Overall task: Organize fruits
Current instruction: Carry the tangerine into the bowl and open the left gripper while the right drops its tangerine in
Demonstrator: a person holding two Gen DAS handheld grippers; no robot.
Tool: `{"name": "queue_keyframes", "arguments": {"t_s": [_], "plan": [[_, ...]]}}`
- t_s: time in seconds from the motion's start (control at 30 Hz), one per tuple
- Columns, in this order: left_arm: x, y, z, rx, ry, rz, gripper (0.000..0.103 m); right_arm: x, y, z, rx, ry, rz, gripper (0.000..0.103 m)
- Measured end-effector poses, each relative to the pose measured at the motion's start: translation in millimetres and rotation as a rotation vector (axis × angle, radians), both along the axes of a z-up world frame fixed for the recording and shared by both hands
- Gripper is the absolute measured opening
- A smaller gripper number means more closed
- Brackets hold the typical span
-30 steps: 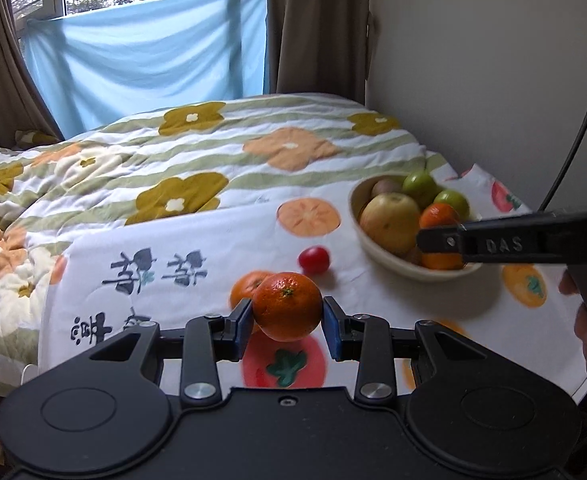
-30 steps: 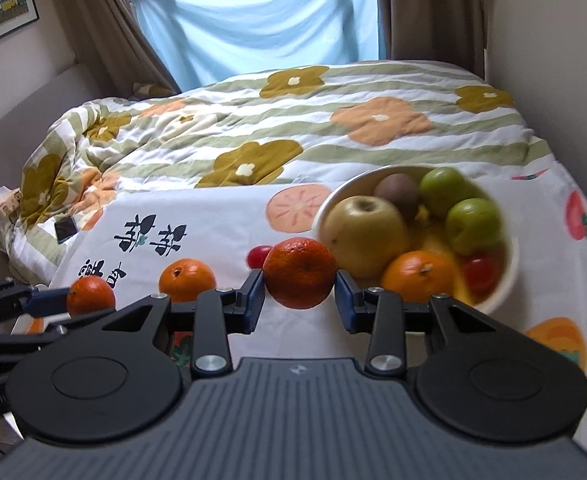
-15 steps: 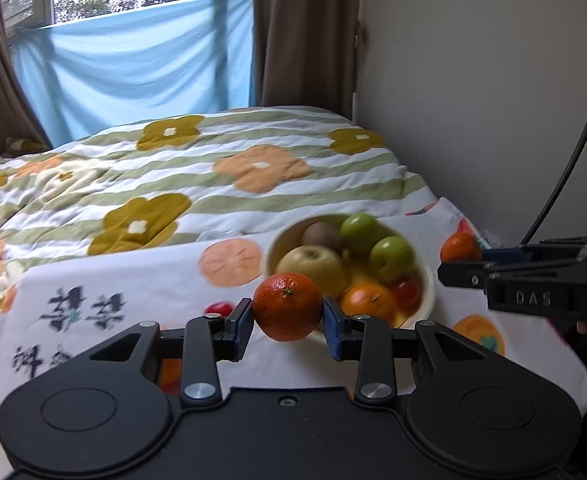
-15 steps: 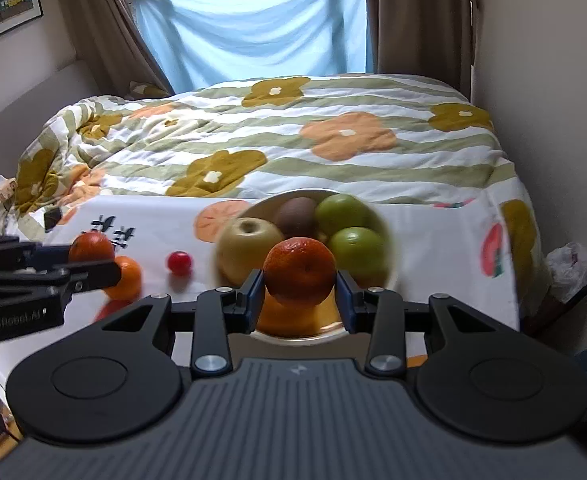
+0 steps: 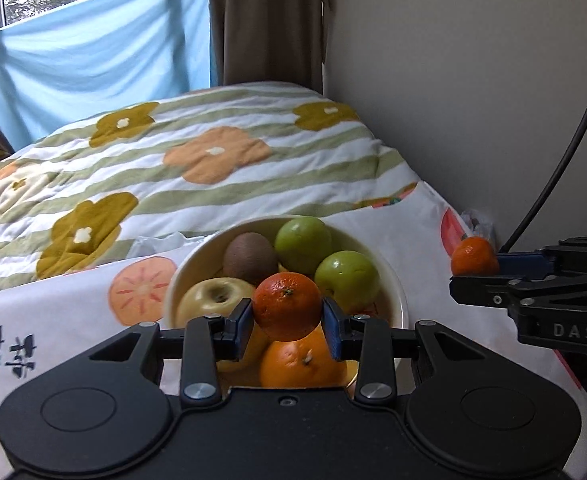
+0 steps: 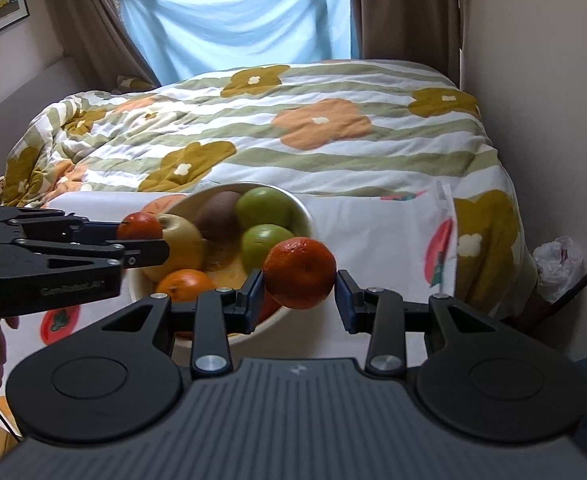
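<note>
In the left wrist view, the left gripper (image 5: 287,322) grasps a mandarin (image 5: 287,306) at the lower centre, in front of the bowl (image 5: 397,284). The bowl holds two green apples (image 5: 347,276), a kiwi (image 5: 249,256), a yellow apple (image 5: 213,296) and an orange (image 5: 303,364). At the right edge, the right gripper (image 5: 475,270) holds a second mandarin (image 5: 473,255) beside the wall (image 5: 453,80). A printed cloth (image 5: 61,320) lies under the bowl; behind it is the flowered quilt (image 5: 213,152).

In the right wrist view, the right gripper (image 6: 299,292) clenches its mandarin (image 6: 299,272) in front of the bowl's right rim (image 6: 303,210). At the left edge, the left gripper (image 6: 143,240) with its mandarin (image 6: 139,226) stands before the bowl. White cloth (image 6: 373,240) lies free at centre right.
</note>
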State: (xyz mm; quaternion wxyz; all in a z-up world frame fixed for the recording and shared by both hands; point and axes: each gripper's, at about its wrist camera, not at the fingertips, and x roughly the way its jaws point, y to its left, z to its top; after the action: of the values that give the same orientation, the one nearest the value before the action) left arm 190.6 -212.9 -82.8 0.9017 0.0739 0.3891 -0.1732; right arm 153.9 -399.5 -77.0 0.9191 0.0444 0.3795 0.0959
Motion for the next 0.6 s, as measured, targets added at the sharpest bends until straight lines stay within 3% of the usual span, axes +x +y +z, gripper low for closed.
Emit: {"name": "queue_keyframes", "arguments": {"t_s": [0.33,0.4,0.43,0.47,0.6], "plan": [[24,-27,-19,0.054,0.009,0.002,0.043,13,-15,-19,0.025,0.027,0.006,0.053],[21,-28,-17,0.070,-0.010,0.007,0.071,15,-17,-20,0.025,0.029,0.008,0.053],[19,-27,-15,0.074,-0.031,0.015,0.089,15,-17,-21,0.025,0.030,0.008,0.053],[17,-24,-12,0.072,-0.056,0.023,0.095,17,-17,-21,0.024,0.032,0.008,0.053],[12,-13,-3,0.052,-0.072,0.048,0.095,20,-16,-22,0.022,0.033,0.012,0.053]]}}
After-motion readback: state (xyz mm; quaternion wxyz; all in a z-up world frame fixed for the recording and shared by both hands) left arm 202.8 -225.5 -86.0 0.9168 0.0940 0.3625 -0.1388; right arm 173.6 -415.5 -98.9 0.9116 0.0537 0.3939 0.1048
